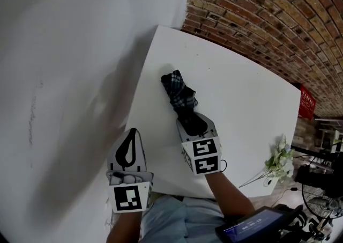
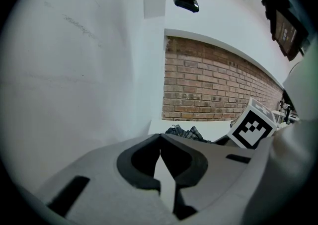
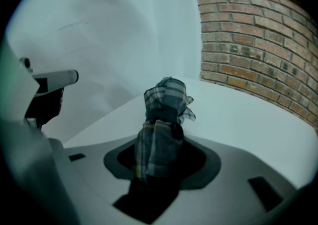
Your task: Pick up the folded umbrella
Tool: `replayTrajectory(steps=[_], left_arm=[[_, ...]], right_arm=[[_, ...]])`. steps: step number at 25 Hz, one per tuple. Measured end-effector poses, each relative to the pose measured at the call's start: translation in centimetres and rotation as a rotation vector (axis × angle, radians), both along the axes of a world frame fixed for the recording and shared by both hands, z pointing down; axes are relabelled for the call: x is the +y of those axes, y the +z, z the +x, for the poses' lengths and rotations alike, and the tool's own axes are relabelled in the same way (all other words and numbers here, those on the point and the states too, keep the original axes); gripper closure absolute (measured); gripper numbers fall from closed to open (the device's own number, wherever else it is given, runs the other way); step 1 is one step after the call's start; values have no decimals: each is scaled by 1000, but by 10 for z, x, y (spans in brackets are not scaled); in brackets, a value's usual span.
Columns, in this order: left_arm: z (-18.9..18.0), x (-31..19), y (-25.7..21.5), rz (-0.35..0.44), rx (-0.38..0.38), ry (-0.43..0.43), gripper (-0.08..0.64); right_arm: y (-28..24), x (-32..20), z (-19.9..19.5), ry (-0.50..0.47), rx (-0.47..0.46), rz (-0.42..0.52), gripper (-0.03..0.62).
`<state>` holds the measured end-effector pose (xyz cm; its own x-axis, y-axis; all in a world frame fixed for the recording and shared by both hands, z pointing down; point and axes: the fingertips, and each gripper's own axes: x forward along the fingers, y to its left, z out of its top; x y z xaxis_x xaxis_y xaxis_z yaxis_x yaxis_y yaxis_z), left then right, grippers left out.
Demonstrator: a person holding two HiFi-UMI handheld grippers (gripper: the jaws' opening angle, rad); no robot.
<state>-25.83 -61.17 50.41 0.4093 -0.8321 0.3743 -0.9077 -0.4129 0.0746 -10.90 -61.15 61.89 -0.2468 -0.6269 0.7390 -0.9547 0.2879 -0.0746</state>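
We're at the grasp step. R tongs (image 1: 192, 122) have the near end of the plaid folded umbrella (image 1: 179, 93) between the jaws, and the pads look pressed onto the fabric. The rest of it sticks out past the tips, resting on the white table (image 1: 244, 105) (not lifted yet, as far as we can judge). L tongs (image 1: 132, 133) sit beside and a bit behind the R, jaws together, nothing in them. Next, we'd say: confirm the grip is firm on the soft cloth, then raise straight up w/o letting it slip.
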Motion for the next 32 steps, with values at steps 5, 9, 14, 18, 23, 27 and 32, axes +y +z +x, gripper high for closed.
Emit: replayTrajectory(steps=[5, 9, 14, 18, 23, 27, 32], left_arm=[[3, 5, -9, 19, -3, -2, 554], [6, 9, -20, 64, -8, 1, 552], [15, 12, -44, 135, -10, 20, 553], [22, 23, -54, 127, -5, 6, 554], [31, 35, -69, 159, -12, 11, 554], [35, 49, -90, 198, -15, -1, 554], [47, 69, -111, 231, -28, -5, 554]], right_arm=[[-12, 1, 1, 0, -14, 35, 403], [-26, 5, 2, -8, -23, 70, 403], [-47, 13, 4, -19, -32, 121, 403], [-66, 18, 8, -24, -43, 166, 403], [-89, 25, 14, -30, -56, 220, 403], [-119, 36, 20, -35, -77, 277, 403], [-156, 51, 29, -44, -94, 358, 403]])
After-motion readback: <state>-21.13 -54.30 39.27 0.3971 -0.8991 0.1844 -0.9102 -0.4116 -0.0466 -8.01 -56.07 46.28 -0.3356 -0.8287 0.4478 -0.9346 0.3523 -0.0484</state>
